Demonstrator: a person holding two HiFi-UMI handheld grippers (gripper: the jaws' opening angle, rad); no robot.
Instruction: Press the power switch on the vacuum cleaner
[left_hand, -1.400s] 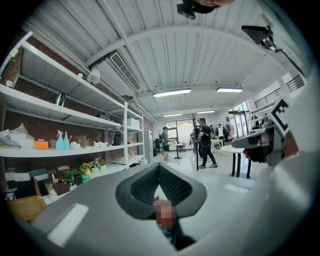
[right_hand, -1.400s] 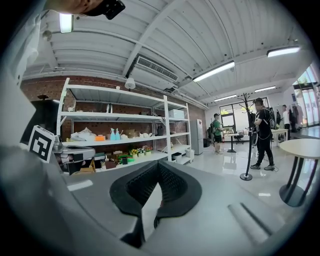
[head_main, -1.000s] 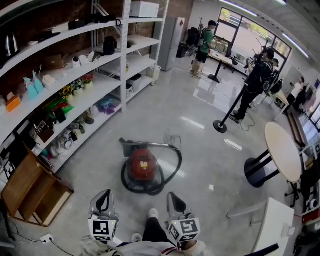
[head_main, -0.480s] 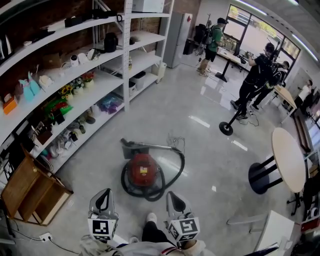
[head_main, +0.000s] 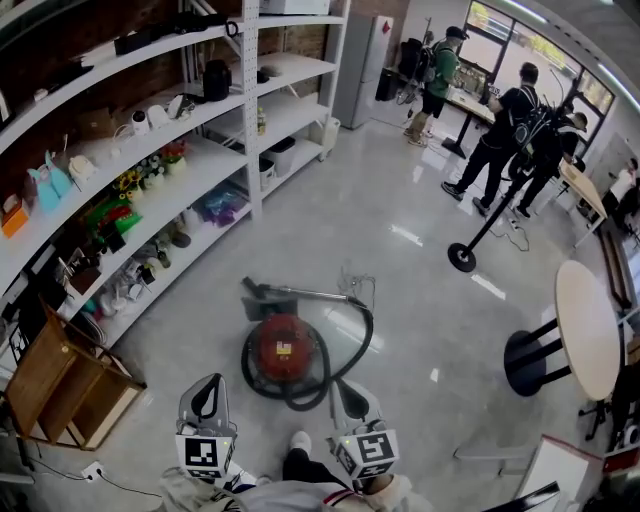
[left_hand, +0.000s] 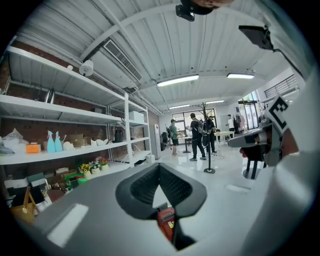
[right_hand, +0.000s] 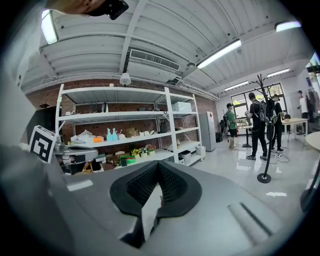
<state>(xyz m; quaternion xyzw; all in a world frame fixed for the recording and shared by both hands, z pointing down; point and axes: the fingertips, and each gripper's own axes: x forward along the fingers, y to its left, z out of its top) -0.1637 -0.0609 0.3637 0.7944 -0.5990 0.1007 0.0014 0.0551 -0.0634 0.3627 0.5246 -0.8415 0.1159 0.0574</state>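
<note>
The vacuum (head_main: 285, 350) is seen on the floor (head_main: 400, 260) at the lower centre of the head view, ringed by its hose (head_main: 352, 345). Just below it in the frame, the left tongs (head_main: 208, 388) and right tongs (head_main: 347, 392) are closed and empty. The switch cannot be picked out. One closed tip is best lowered squarely onto the red top, with the hose avoided.

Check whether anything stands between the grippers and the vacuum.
Only its own hose: it loops on the floor round the vacuum, on the near side too, just ahead of the left gripper and right gripper. Nothing visible covers the vacuum's top.
</note>
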